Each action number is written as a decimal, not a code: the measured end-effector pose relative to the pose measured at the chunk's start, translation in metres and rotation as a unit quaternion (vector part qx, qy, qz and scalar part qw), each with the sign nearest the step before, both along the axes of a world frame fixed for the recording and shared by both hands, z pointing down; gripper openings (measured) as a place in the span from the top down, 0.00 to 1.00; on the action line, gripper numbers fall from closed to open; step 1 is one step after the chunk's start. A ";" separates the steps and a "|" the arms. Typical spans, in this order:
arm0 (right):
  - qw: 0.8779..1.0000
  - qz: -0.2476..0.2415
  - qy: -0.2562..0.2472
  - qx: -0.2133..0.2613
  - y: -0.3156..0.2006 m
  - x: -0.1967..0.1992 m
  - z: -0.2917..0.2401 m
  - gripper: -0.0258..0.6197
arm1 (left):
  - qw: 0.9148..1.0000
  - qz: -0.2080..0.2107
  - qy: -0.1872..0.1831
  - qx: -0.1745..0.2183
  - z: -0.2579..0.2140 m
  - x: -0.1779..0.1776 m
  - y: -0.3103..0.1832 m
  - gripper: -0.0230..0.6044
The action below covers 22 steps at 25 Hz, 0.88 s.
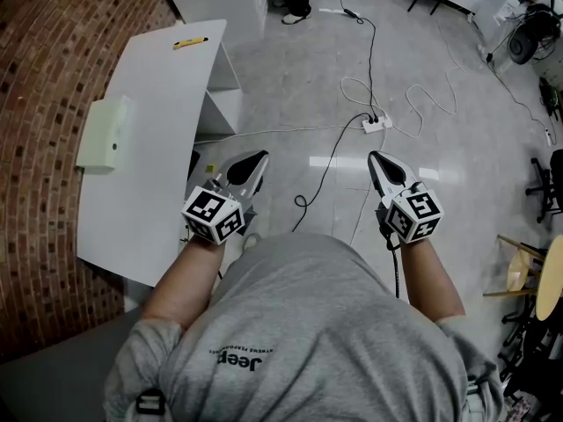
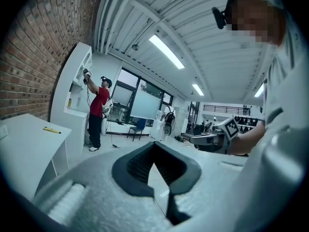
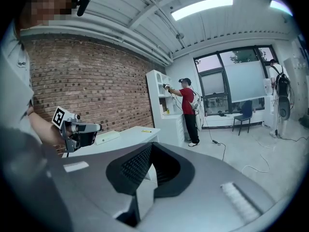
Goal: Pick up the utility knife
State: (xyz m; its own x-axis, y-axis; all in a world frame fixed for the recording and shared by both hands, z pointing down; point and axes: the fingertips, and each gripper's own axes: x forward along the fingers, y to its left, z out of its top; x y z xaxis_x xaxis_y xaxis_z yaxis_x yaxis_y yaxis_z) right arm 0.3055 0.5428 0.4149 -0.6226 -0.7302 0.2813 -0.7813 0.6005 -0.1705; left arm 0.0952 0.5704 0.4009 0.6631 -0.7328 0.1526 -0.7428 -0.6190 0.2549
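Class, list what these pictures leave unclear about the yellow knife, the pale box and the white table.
Utility knife: head view, too small to tell whether its blade is out.
Pale box: head view, too small to identify.
White table: head view, a near corner hidden behind the left hand-held gripper and forearm.

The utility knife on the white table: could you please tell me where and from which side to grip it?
Probably mid-body, with the jaws across the narrow width of the utility knife, coming from above. It lies flat and alone near the far end of the white table, so both long sides look free.
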 end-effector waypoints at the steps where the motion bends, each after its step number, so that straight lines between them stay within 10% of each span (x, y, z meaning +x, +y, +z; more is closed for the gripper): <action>1: 1.000 -0.002 0.001 0.001 0.000 0.007 0.000 0.95 | 1.000 -0.002 0.002 0.001 -0.001 0.008 0.000 0.97; 11: 1.000 -0.014 0.002 0.003 -0.013 0.049 0.000 0.95 | 1.000 -0.014 0.011 0.003 -0.004 0.053 -0.004 0.97; 22: 1.000 0.000 0.007 0.004 -0.102 -0.015 0.007 0.95 | 1.000 0.017 0.025 0.008 0.011 -0.011 -0.111 0.97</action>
